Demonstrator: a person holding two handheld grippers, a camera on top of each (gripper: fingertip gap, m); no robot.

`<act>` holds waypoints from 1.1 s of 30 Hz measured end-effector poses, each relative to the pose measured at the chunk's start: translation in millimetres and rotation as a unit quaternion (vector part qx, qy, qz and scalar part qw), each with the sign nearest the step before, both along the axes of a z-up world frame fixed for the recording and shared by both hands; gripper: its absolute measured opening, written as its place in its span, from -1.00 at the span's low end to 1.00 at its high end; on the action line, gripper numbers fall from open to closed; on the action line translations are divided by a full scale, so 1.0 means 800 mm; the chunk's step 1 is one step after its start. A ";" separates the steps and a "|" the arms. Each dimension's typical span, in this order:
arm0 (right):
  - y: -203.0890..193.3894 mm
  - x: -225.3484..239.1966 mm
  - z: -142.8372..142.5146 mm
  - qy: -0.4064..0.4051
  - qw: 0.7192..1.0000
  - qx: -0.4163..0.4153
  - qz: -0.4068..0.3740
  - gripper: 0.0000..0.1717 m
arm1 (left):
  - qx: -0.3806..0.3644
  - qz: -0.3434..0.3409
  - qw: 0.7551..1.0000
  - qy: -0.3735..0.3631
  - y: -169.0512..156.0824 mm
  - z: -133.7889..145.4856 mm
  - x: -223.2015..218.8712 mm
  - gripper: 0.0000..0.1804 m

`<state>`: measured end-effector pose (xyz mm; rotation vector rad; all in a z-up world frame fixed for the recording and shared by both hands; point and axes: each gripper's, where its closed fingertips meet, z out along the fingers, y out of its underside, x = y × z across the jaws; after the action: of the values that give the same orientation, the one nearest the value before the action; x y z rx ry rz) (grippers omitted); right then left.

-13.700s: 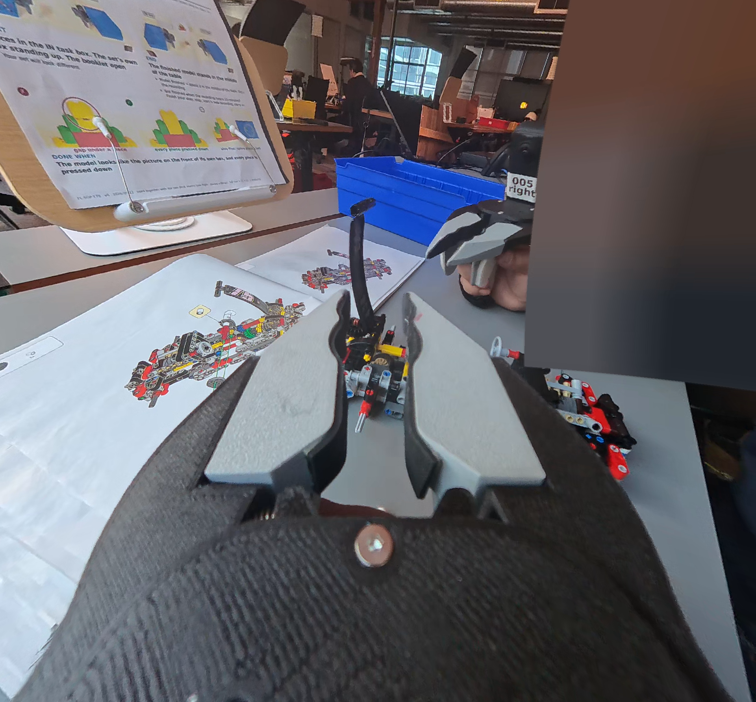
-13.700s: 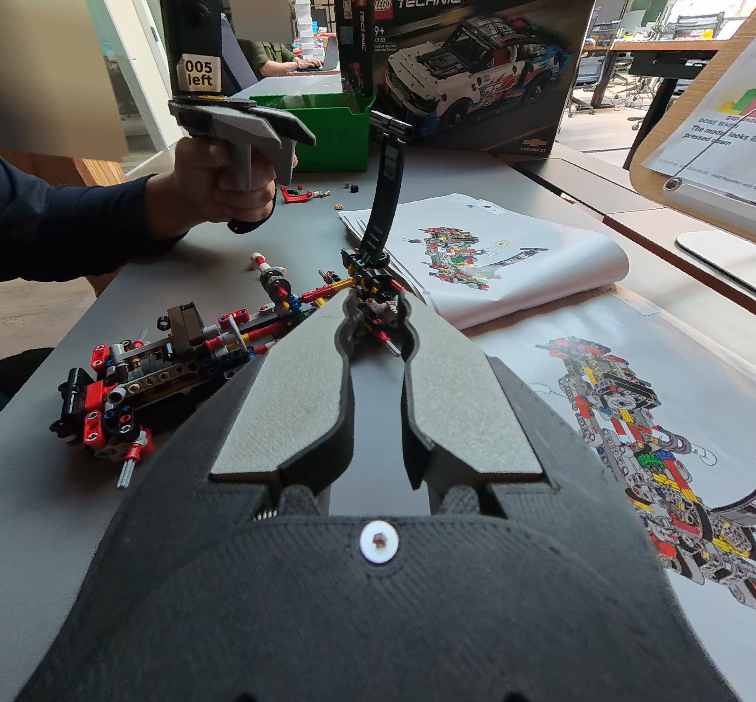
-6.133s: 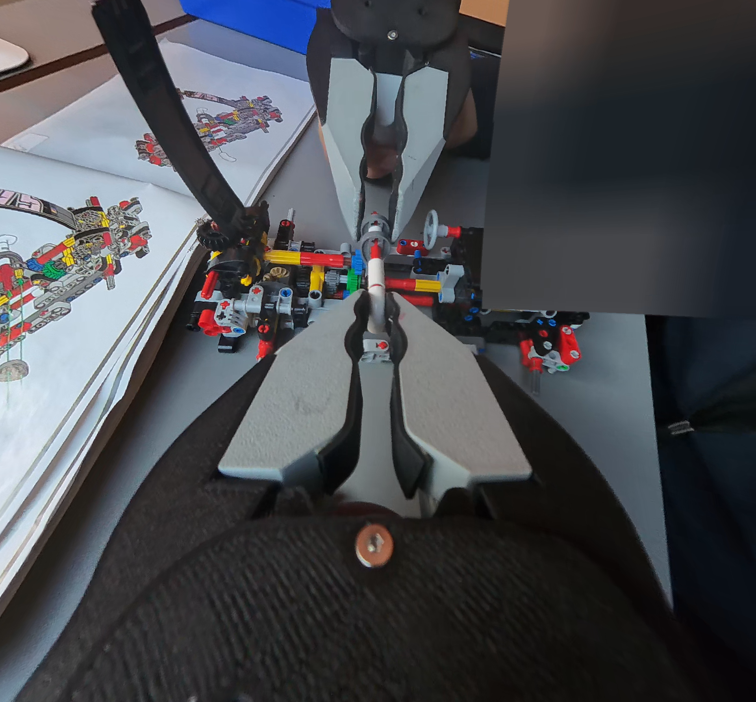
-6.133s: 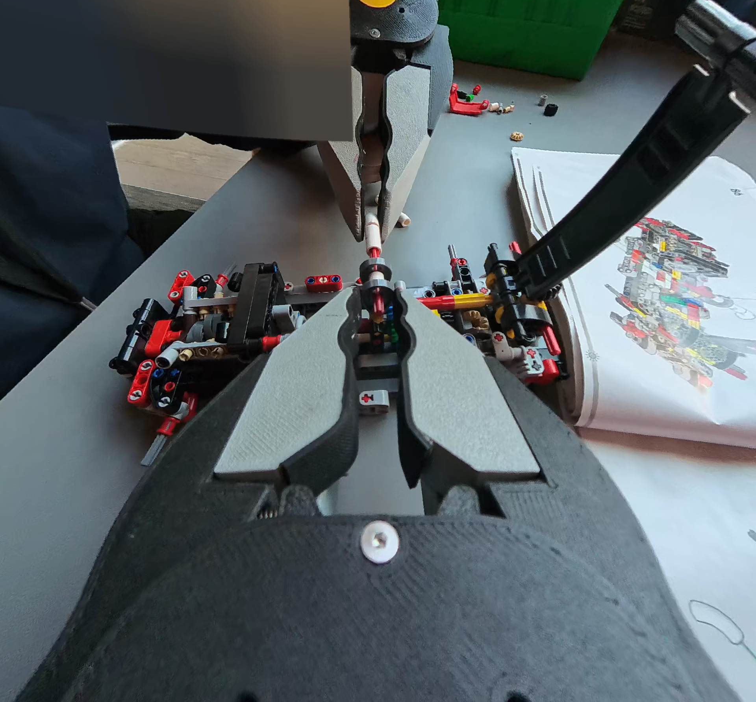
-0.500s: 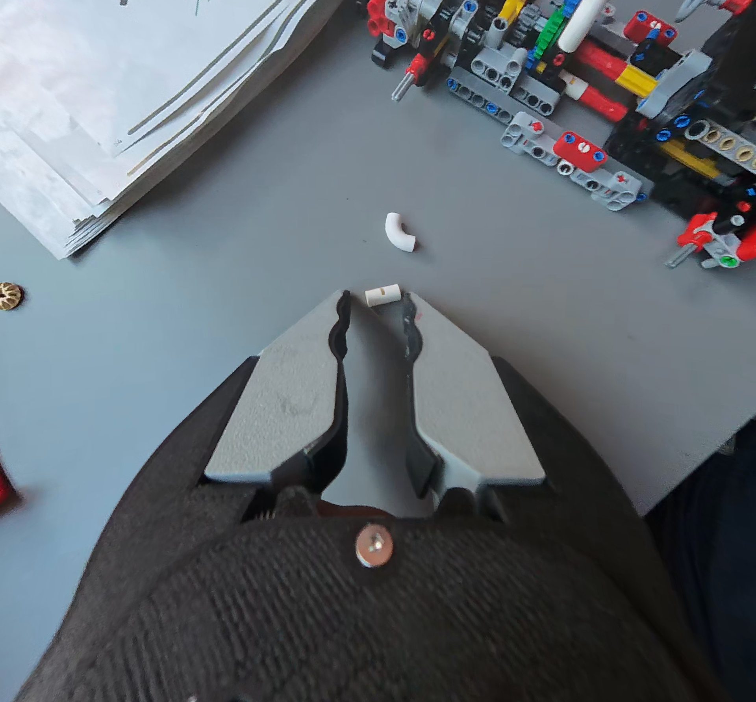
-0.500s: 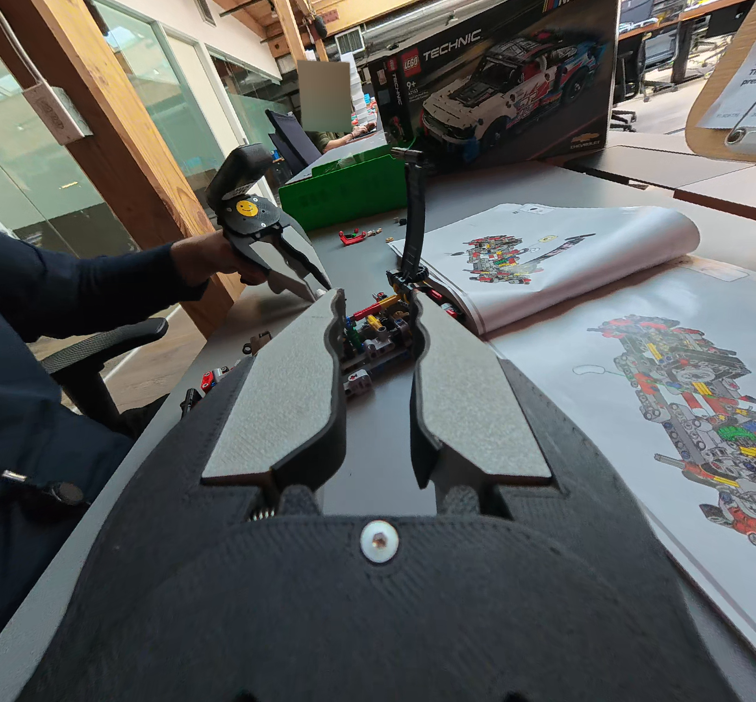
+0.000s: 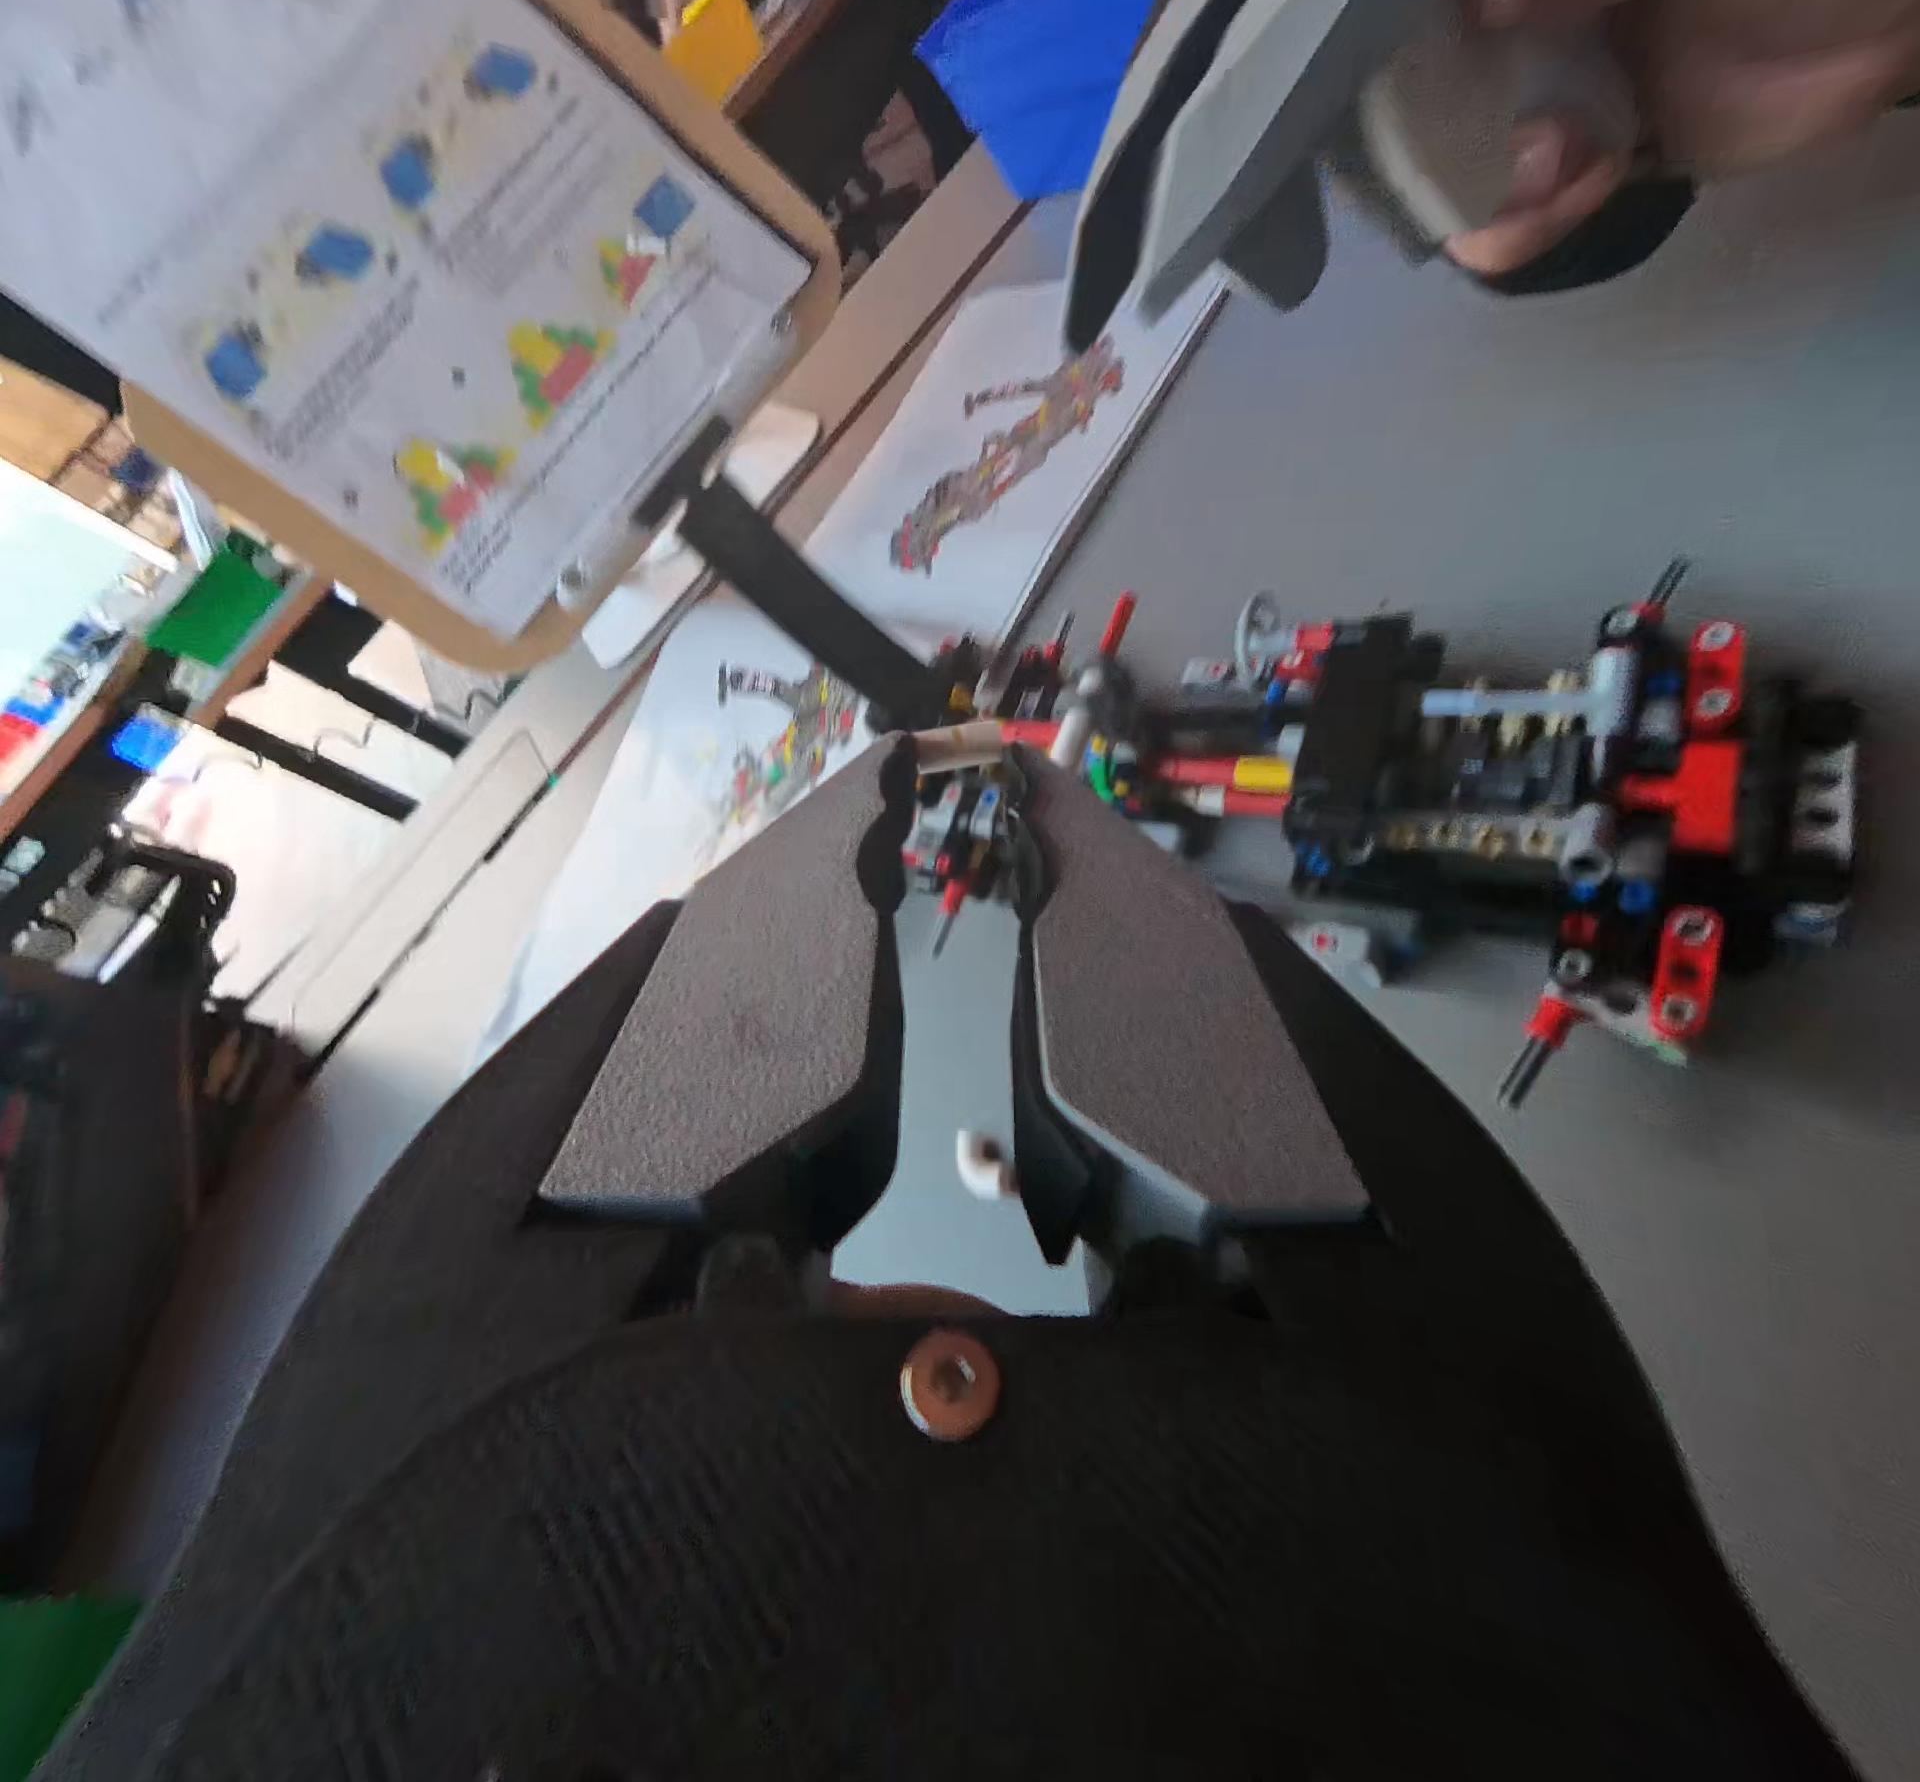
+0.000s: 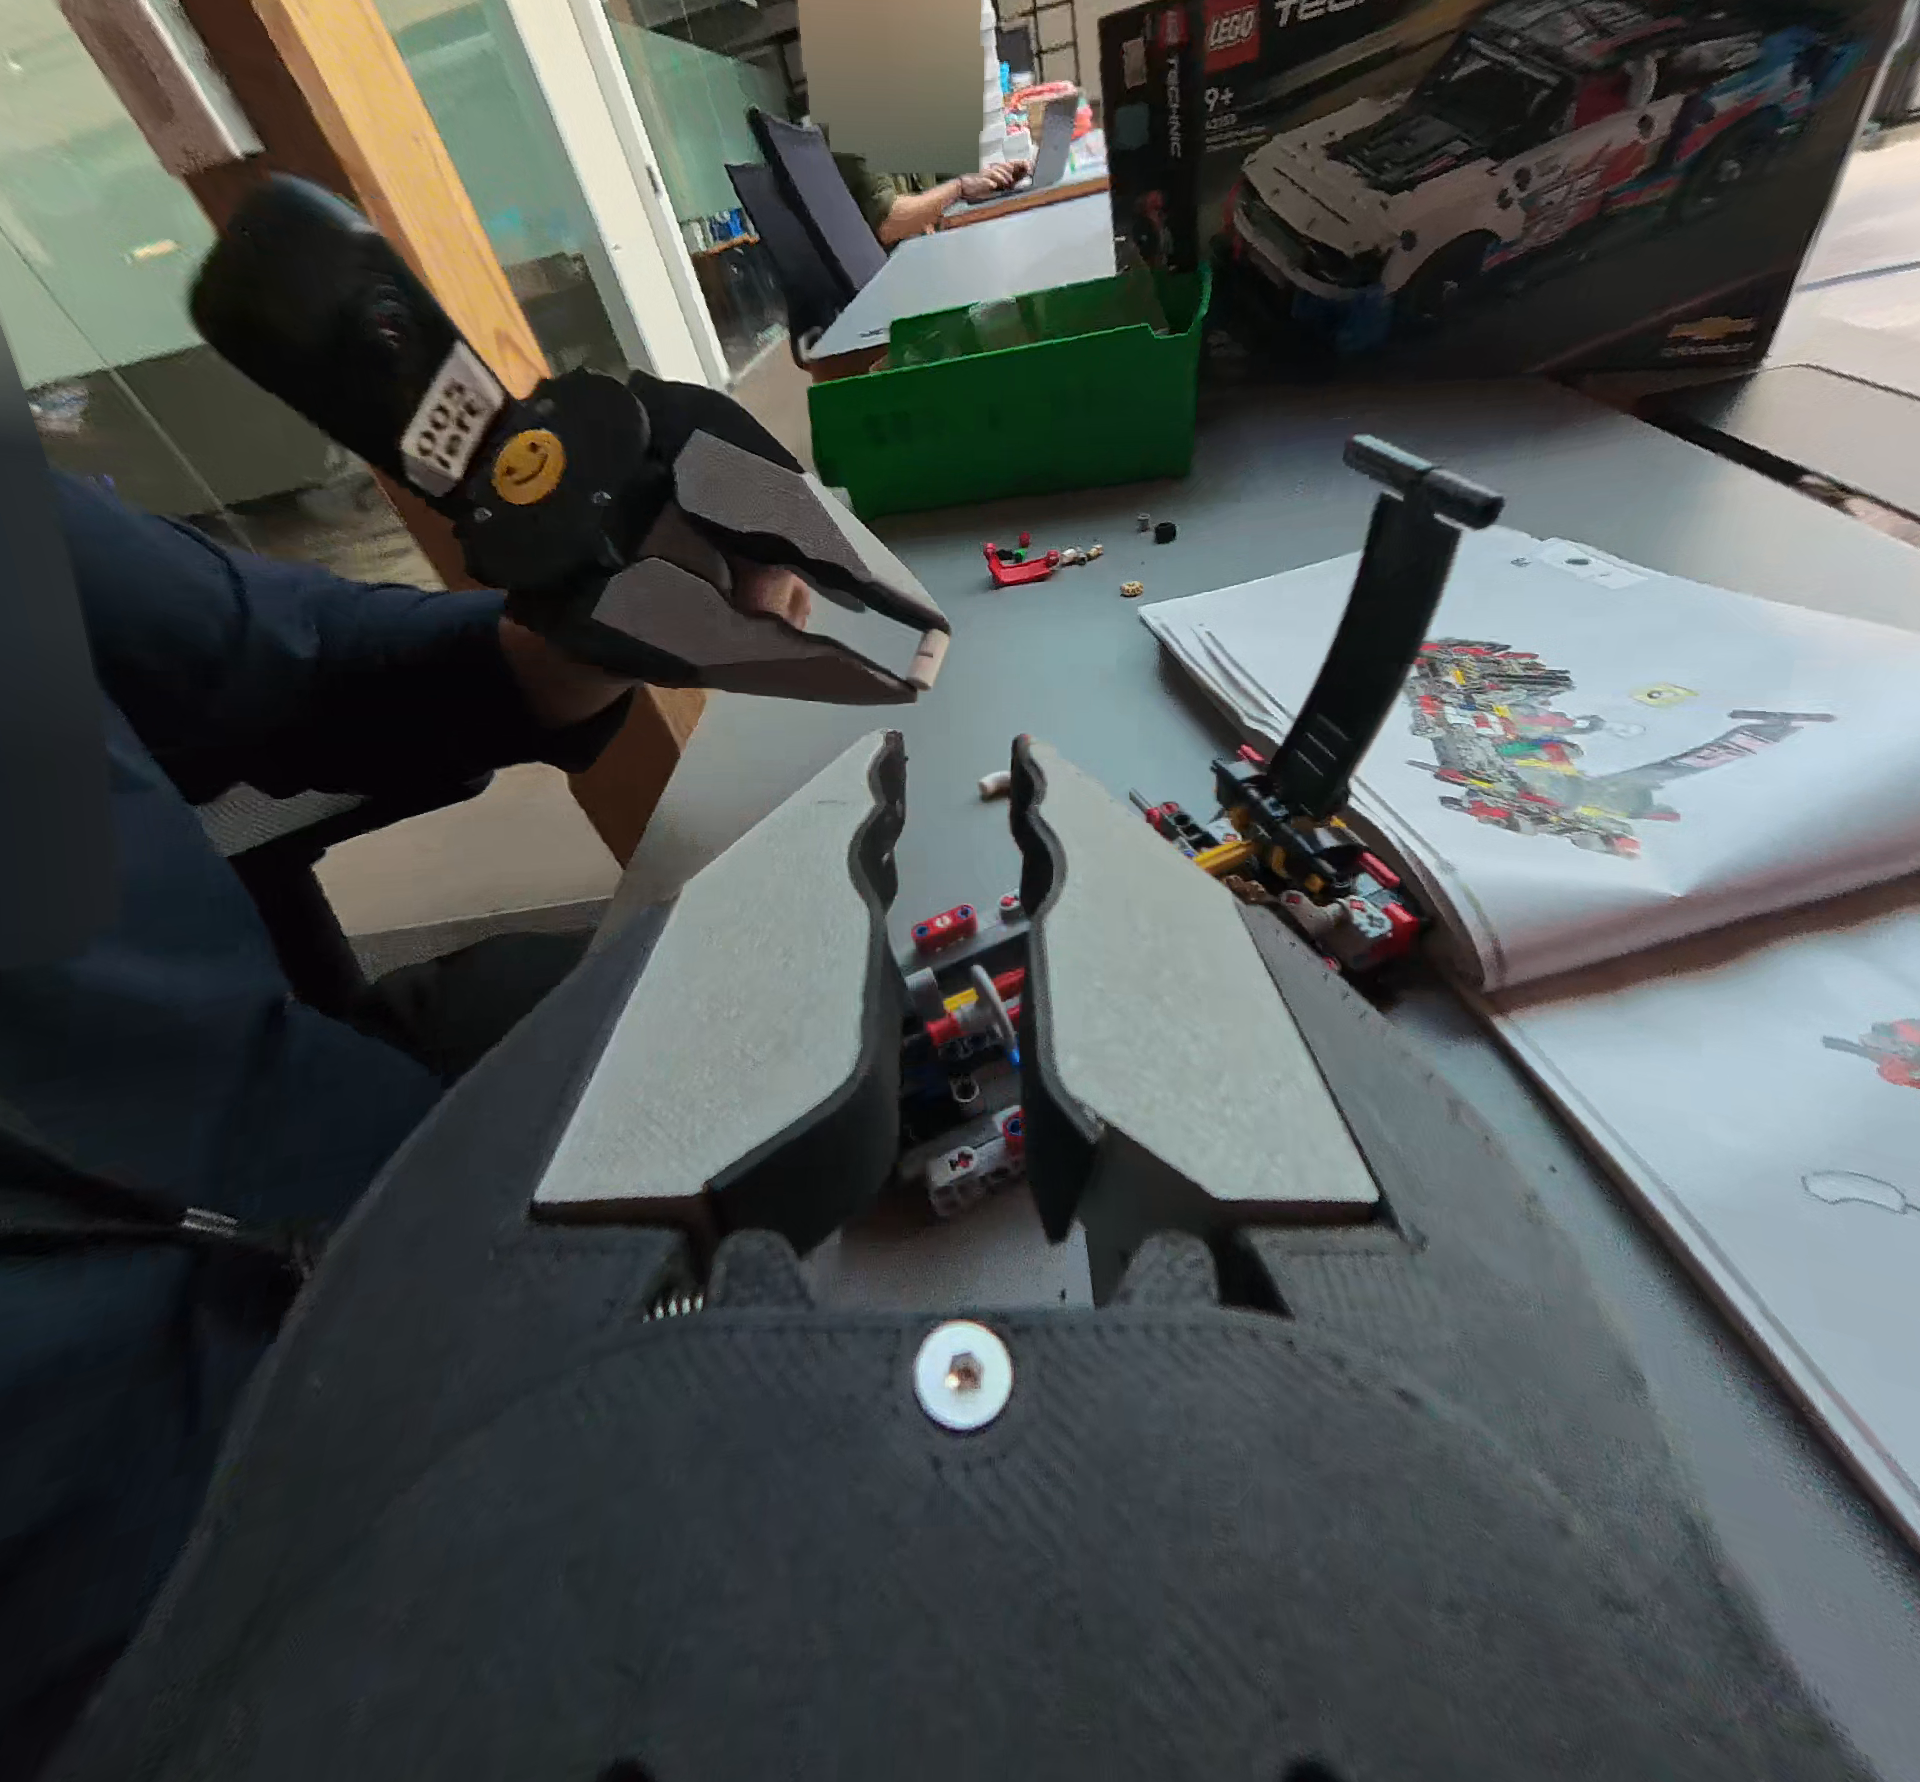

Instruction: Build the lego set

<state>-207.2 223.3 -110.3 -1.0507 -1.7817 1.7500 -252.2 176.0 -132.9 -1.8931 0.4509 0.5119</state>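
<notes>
My left gripper (image 7: 961,753) is pinching a short white tube piece (image 7: 958,747) above the half-built chassis (image 7: 1475,797), my right gripper (image 8: 956,766) hangs narrowly parted and empty, and the curved white piece (image 8: 993,783) lies loose on the table (image 8: 1091,672).

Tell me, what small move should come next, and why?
Probably bring the left gripper down toward the model on the table. It is pinching a small white tube at its fingertips, raised in the air, while the right gripper hangs open above the model, holding nothing.
</notes>
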 end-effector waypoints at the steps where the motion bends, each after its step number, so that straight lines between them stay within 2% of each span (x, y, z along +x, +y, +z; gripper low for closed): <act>1: 0.002 0.001 0.002 0.002 1.000 0.017 -0.010 -0.81 | 0.009 -0.012 1.000 0.005 0.013 0.009 0.014 -0.85; 3: 0.012 0.014 0.009 0.008 1.000 0.022 -0.009 -0.81 | 0.037 -0.041 0.998 -0.028 0.036 0.028 0.048 -0.85; 5: 0.006 0.043 0.008 -0.025 0.998 -0.012 0.051 -0.86 | 0.068 -0.062 0.994 -0.063 0.050 0.036 0.083 -0.85; 7: -0.003 0.066 0.000 -0.054 0.992 -0.057 0.094 -0.87 | 0.087 -0.068 0.994 -0.017 0.056 0.031 0.105 -0.85; 9: -0.005 0.071 -0.011 -0.053 0.991 -0.087 0.089 -0.86 | 0.121 -0.071 0.990 0.031 0.059 0.032 0.118 -0.85; 11: -0.005 0.073 -0.009 -0.052 0.986 -0.120 0.100 -0.80 | 0.141 -0.077 0.986 0.049 0.063 0.034 0.128 -0.85; 14: -0.003 0.075 -0.002 -0.053 0.978 -0.163 0.120 -0.83 | 0.131 -0.079 0.987 0.043 0.073 0.024 0.132 -0.85; 19: 0.000 0.072 -0.008 -0.056 0.983 -0.143 0.105 -0.89 | 0.139 -0.075 0.987 0.019 0.077 0.022 0.129 -0.85; 33: 0.006 0.054 -0.020 -0.082 0.972 -0.201 0.088 -0.94 | 0.127 -0.043 0.991 0.000 0.082 0.010 0.113 -0.85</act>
<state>-163.7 228.4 -126.3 -1.2578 -1.6965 2.2587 -161.6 241.8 -124.8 -1.6217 0.4427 0.4887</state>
